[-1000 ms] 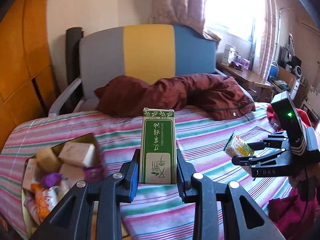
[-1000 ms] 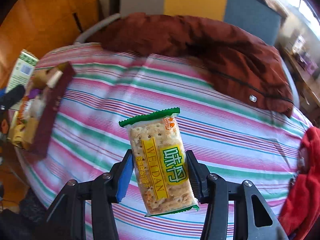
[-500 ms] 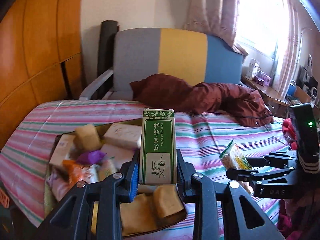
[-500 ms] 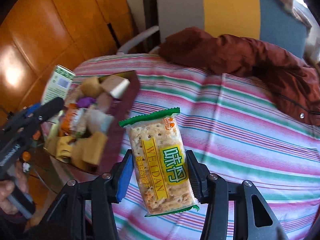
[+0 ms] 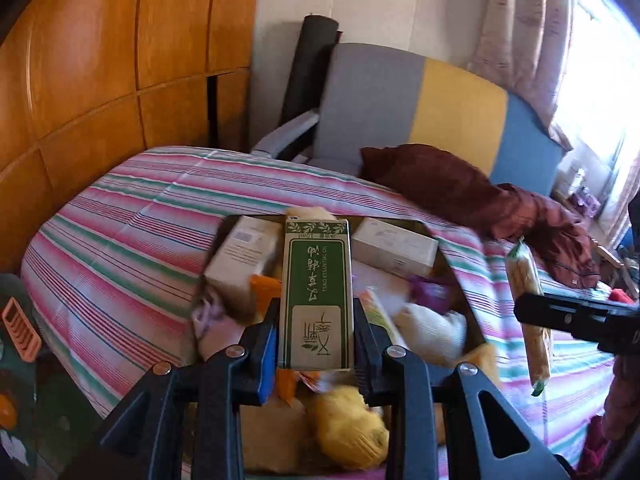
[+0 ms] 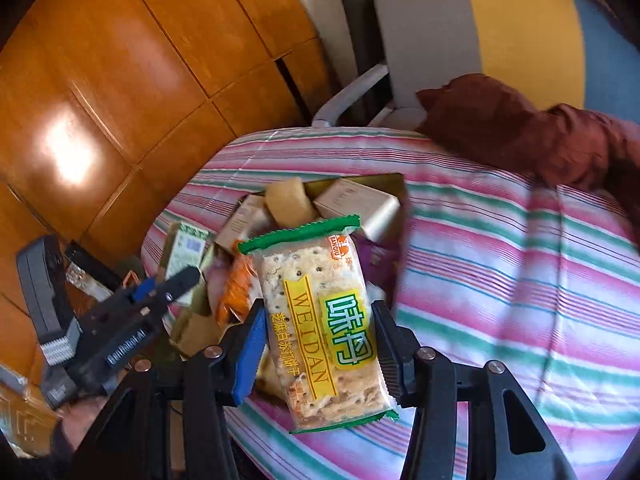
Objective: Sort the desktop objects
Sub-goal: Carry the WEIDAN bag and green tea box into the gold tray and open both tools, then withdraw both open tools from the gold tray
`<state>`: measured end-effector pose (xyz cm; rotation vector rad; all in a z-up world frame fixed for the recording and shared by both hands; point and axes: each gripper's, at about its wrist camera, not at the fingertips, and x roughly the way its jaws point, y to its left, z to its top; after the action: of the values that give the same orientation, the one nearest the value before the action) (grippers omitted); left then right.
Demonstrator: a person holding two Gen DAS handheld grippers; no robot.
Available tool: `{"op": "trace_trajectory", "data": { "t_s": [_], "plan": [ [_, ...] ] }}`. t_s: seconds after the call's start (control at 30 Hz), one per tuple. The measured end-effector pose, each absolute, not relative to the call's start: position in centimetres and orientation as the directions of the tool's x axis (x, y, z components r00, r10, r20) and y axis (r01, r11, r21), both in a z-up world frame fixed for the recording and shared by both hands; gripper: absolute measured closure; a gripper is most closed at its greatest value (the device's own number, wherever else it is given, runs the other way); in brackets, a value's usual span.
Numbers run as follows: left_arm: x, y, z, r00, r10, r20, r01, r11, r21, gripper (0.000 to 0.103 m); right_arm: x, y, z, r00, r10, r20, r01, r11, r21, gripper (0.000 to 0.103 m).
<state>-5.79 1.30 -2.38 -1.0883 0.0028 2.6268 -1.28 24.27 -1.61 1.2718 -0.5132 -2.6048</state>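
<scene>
Nearest in the left wrist view, the left gripper (image 5: 316, 340) is clamped on a tall green box (image 5: 317, 296), both pads pressed against its long sides, the carton standing upright with its printed leaf band at the far end. Nearest in the right wrist view, the right gripper (image 6: 320, 344) is closed on a cracker packet (image 6: 324, 324), a clear wrapper with green crimped ends and a yellow label, held on its two long edges. Just beyond both grippers lies an open tray (image 5: 448, 256) on the striped bedcover (image 5: 132, 256), crowded with pale cartons, yellow wrapped pieces, an orange packet and a purple one; the green box hangs over its near half, the cracker packet by its right side. Farther off, a dark red garment (image 5: 480, 196) lies heaped at the cover's far edge, and behind it stands a chair (image 5: 420, 104) with a grey, yellow and blue back. Wooden panels (image 5: 100, 60) fill the far left.
</scene>
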Motion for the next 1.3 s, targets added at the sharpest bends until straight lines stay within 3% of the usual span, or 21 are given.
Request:
{"op": "trace_trajectory", "data": {
  "t_s": [0.1, 0.13, 0.2, 0.4, 0.63, 1.1, 1.3],
  "plan": [
    [-7.3, 1.9, -2.7, -0.662, 0.265, -0.701, -0.276, -0.956, -0.101, 0.07, -4.4, 23.0, -1.9, -0.607, -0.329, -0.723, 0.017, -0.915, 0.403, 0.048],
    [-7.7, 2.2, -2.8, -0.658, 0.267, -0.704, -0.279, -0.955, -0.102, 0.059, -5.0, 22.8, -2.1, -0.604, -0.333, -0.724, 0.013, -0.912, 0.409, 0.045],
    [-8.0, 2.8, -2.8, -0.659, 0.269, -0.702, -0.283, -0.954, -0.1, 0.049, -6.0, 22.7, -2.7, -0.597, -0.336, -0.729, 0.003, -0.909, 0.417, 0.041],
    [-7.4, 3.3, -3.0, -0.669, 0.235, -0.705, -0.274, -0.96, -0.061, 0.042, -5.0, 22.1, -3.8, -0.582, -0.312, -0.751, 0.005, -0.925, 0.381, 0.039],
    [-5.1, 2.8, -1.6, -0.696, 0.194, -0.692, -0.223, -0.974, -0.048, 0.042, -2.0, 21.7, -4.0, -0.616, -0.239, -0.751, -0.014, -0.95, 0.313, 0.03],
    [-0.8, 3.3, 1.5, -0.759, 0.037, -0.65, -0.122, -0.989, 0.086, 0.037, 3.1, 20.3, -3.6, -0.658, -0.199, -0.726, -0.02, -0.96, 0.281, 0.027],
    [0.1, 3.2, 1.4, -0.76, 0.049, -0.648, -0.119, -0.991, 0.065, 0.037, 4.2, 20.1, -3.7, -0.667, -0.178, -0.724, -0.02, -0.967, 0.256, 0.023]
  ]
}}
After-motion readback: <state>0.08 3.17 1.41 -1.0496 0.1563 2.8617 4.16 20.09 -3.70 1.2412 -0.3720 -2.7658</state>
